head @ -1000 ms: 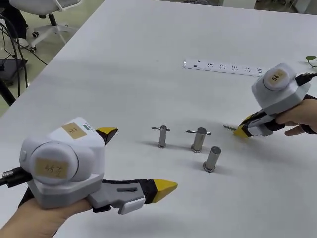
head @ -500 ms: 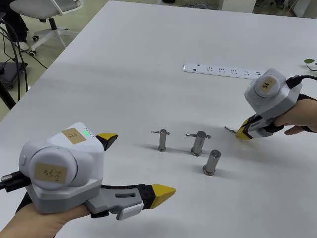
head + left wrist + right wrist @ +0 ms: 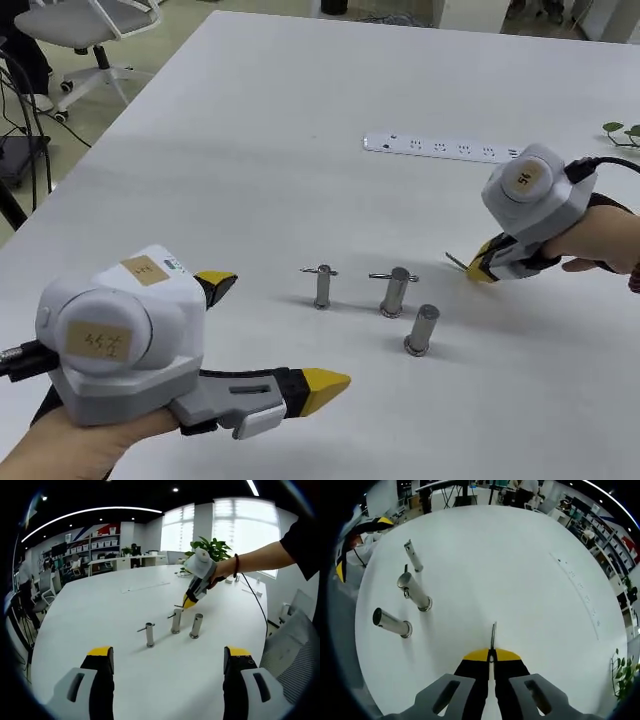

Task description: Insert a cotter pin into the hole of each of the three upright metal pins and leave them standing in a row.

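The left metal pin (image 3: 322,286) and middle metal pin (image 3: 393,292) are standing already cross-pinned. The third metal pin (image 3: 421,329) is waiting bare beside them. The right gripper (image 3: 478,270) is clamping a cotter pin (image 3: 493,634) nearby, and the left gripper (image 3: 278,330) is hanging open, empty.

Bright, even light; windows (image 3: 235,525) glare ahead of my left gripper (image 3: 168,655); soft shadows, sharp focus, fisheye-bent edges.

The right gripper (image 3: 478,270) has a round sticker (image 3: 523,179) on the housing behind its claw, handwritten, apparently "56". Behind the left gripper's (image 3: 275,330) claw, the rear sticker (image 3: 99,342) reads roughly "55" plus an unclear mark. The top sticker (image 3: 147,268) is illegible.
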Motion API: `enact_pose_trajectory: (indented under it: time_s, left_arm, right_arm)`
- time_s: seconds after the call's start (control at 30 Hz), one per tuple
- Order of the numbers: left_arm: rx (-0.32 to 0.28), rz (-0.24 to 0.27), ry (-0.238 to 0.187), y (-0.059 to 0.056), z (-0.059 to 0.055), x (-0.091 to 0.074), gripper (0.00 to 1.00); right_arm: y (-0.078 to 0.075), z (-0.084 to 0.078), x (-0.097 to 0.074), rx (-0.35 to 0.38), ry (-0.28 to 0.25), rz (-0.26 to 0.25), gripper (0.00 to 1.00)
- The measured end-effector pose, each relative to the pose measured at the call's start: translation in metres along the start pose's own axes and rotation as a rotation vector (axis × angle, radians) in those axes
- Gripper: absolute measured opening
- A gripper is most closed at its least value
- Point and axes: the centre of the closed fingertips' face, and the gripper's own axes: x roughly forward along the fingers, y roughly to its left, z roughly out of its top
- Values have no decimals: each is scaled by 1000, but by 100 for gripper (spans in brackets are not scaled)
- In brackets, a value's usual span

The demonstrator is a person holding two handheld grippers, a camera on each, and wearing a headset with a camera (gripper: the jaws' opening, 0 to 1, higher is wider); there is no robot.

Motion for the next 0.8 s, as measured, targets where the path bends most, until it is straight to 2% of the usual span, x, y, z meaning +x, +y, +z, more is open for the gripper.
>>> enact_pose_trajectory:
  time_s: [0.17, 0.63, 0.7, 0.8]
  left_arm:
    - [-7, -7, 1, 0, 3, 2, 85]
    - [-69, -73, -17, -9, 23, 17, 76]
    - [-77, -82, -18, -10, 25, 19, 75]
    - [-97, -101, -19, -11, 29, 24, 71]
  right_arm:
    - [2, 3, -7, 0, -22, -15, 0]
    - [26, 23, -44, -48, -155, -58, 0]
    - [22, 27, -43, -58, -177, -62, 0]
    - [30, 32, -50, -78, -201, -64, 0]
